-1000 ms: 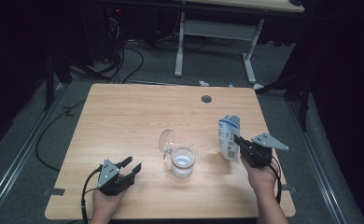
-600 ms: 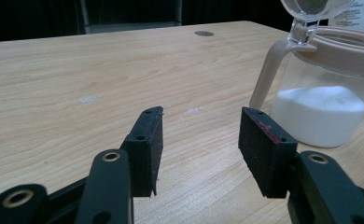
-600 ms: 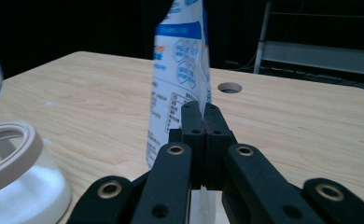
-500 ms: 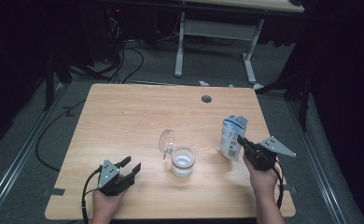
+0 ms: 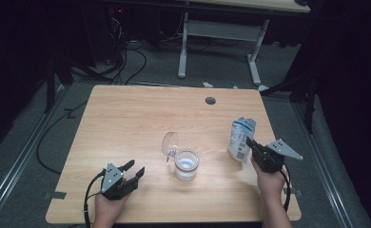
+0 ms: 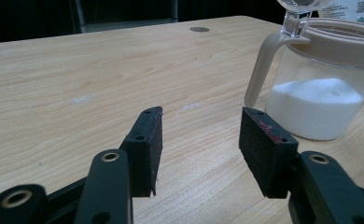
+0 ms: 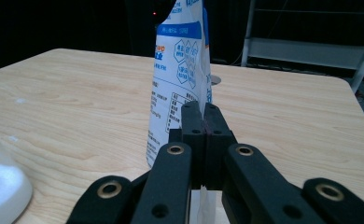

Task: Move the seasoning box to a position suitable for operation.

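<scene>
A wooden table (image 5: 126, 123) with a round grommet hole (image 5: 210, 100) stands before a white-legged desk (image 5: 221, 33).

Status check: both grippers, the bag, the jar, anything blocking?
Right gripper shut on white-and-blue paper bag. Left gripper open, idle. Clear lidded jar of white powder, lid up; wooden table unobstructed.
</scene>
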A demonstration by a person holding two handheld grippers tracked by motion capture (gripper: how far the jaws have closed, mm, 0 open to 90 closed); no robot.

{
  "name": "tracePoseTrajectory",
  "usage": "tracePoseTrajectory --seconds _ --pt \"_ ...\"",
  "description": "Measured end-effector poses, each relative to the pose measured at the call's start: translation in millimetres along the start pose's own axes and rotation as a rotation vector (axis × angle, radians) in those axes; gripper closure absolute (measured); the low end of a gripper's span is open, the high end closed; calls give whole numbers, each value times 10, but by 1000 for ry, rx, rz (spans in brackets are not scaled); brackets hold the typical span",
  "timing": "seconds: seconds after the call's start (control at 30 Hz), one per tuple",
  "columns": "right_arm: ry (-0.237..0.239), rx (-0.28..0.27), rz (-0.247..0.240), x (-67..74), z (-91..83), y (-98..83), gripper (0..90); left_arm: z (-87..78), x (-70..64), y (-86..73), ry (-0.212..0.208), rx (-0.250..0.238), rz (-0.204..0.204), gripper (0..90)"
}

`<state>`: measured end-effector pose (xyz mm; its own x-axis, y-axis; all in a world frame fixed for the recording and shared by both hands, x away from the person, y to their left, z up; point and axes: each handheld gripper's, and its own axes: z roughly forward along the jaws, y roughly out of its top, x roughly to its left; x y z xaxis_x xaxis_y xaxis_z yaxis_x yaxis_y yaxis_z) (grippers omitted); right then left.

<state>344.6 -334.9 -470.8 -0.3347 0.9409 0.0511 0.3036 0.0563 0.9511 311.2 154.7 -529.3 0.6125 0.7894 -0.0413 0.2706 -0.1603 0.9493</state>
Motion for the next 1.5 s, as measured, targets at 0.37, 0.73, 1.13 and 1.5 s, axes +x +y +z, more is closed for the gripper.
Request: tracePoseTrajectory --seconds 0.37,0.73,1.13,1.5 --pt "-10 -12 5 -76 31 -82 899 9 -16 -1 2 6 10 495" --pt "-34 -2 -22 -40 -21 -138 878 11 -17 -2 -1 7 13 494" --pt "-38 12 -15 -35 -73 -190 865 13 -22 -3 -5 7 20 493" --pt "-41 20 -13 -33 -78 -195 802 17 -29 -3 -5 11 27 491"
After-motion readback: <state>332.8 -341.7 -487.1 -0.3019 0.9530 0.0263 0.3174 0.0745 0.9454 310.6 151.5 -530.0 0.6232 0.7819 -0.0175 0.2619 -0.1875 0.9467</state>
